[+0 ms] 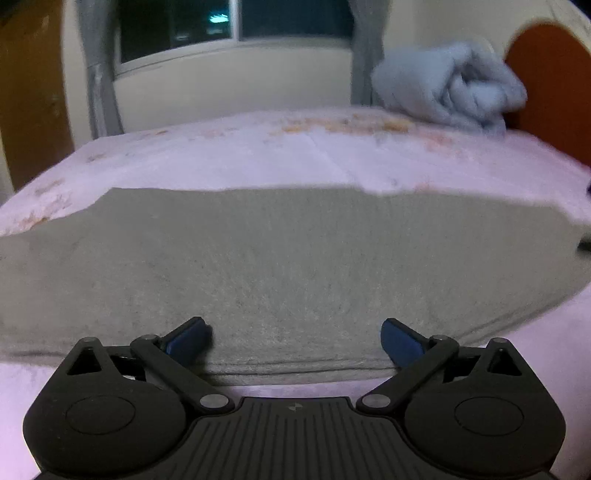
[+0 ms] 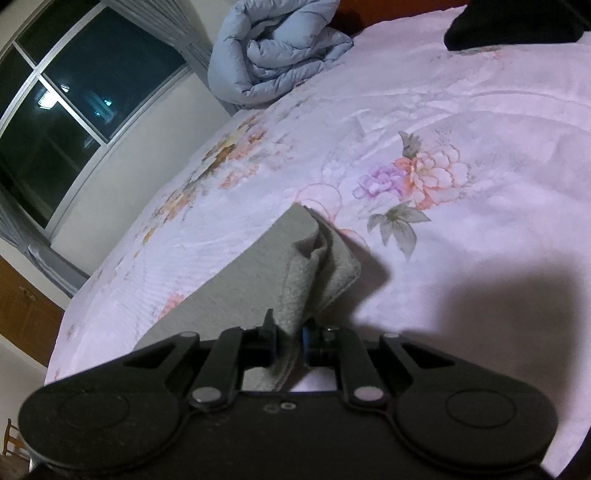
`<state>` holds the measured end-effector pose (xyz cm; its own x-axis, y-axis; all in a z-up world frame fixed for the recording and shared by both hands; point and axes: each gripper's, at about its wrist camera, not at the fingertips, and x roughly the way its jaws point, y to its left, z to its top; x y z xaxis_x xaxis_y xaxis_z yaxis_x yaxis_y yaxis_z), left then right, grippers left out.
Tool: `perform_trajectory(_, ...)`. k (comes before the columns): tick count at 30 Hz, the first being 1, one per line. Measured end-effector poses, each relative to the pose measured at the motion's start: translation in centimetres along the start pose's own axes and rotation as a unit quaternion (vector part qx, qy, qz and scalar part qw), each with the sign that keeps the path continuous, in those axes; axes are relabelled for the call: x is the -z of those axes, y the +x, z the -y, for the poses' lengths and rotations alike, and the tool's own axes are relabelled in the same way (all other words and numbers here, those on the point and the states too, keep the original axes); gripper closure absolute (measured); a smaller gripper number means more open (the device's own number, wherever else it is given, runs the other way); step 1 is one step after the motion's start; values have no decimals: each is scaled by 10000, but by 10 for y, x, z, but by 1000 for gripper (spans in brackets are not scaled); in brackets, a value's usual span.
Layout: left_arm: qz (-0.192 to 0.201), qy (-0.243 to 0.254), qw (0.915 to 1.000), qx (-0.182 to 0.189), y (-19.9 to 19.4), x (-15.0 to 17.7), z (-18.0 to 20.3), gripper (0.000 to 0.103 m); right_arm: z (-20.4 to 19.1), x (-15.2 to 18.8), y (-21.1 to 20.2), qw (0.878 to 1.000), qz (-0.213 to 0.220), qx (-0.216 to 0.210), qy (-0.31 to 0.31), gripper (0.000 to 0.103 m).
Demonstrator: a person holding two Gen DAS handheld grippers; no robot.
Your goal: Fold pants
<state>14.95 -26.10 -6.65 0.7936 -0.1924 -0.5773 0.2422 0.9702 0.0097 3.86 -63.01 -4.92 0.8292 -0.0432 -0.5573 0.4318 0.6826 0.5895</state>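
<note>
Pants [image 1: 258, 258] lie flat on bed [image 1: 295, 155] before your left tongs [image 1: 295, 341]. Your right tongs [image 2: 290, 341] sit at pants' end. Quilt [image 2: 273, 55] far behind, near window [image 1: 236, 22].

This is a bedroom in a home. A big bed [image 2: 480, 122] fills most of both views. It has a pink sheet with flowers [image 2: 417, 173] printed on it. A blue blanket [image 2: 273, 55] sits rolled up at the far end of the bed, next to a brown headboard [image 1: 550, 85]. Behind the bed is a pale wall with a window [image 1: 236, 26]. It is dark outside, and a small light shows through the glass. Grey curtains [image 1: 98, 74] hang at both sides of the window. A brown wood cupboard [image 2: 26, 310] stands by the wall. Grey pants [image 1: 280, 266] lie flat on the bed.
</note>
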Motion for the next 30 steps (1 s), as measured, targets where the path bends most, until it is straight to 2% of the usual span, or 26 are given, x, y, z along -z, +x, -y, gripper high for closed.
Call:
perform_trajectory(1,-40,-33,10000,-49,1,0,2,3,1,0,0,10000,-3,-3,-22,99)
perform_trajectory(5,-166,472,9987,-114,12,7,11,0,5,3,8,9999,-133,-12,-41,95)
perform_trajectory(7,-352,335,9988,-54,3,4,9,0,3,6,7,9999,-110,-4,-70,102)
perform_trajectory(11,-434,318,9985,92,-4,0,2,0,-51,2,-15,9956,238,-418,-802,103)
perform_trajectory(13,-244,-55,9996,128,-20,-7,-23,1,-91,1,-26,9901,345,-715,-1161,103)
perform_trajectory(16,61,-497,9985,-229,-47,-16,-96,0,-167,15,-35,9759,400,-1147,-1815,103)
perform_trajectory(18,202,-699,9956,-595,-63,-19,-155,0,-220,39,-29,9661,299,-1358,-2176,103)
perform_trajectory(21,47,-1195,9862,-1149,-79,-12,-254,0,-294,99,-7,9467,13,-1478,-2861,103)
perform_trajectory(24,-155,-1630,9734,-1604,-88,13,-330,0,-346,186,37,9221,-613,-1364,-3570,103)
perform_trajectory(25,-242,-1784,9701,-1630,-89,22,-348,0,-357,216,52,9094,-826,-1246,-3882,100)
perform_trajectory(26,-261,-1950,9664,-1656,-91,32,-363,0,-366,250,70,8891,-1161,-1078,-4295,95)
perform_trajectory(27,-310,-2047,9640,-1666,-92,40,-374,0,-373,282,83,8653,-1458,-748,-4738,84)
perform_trajectory(28,-355,-2119,9626,-1651,-93,48,-383,0,-376,299,75,8518,-1031,-581,-5103,82)
perform_trajectory(29,-339,-2184,9612,-1653,-94,55,-389,0,-378,306,64,8470,-810,-570,-5223,79)
perform_trajectory(30,-333,-2198,9608,-1657,-93,60,-391,0,-379,304,51,8507,-741,-752,-5150,76)
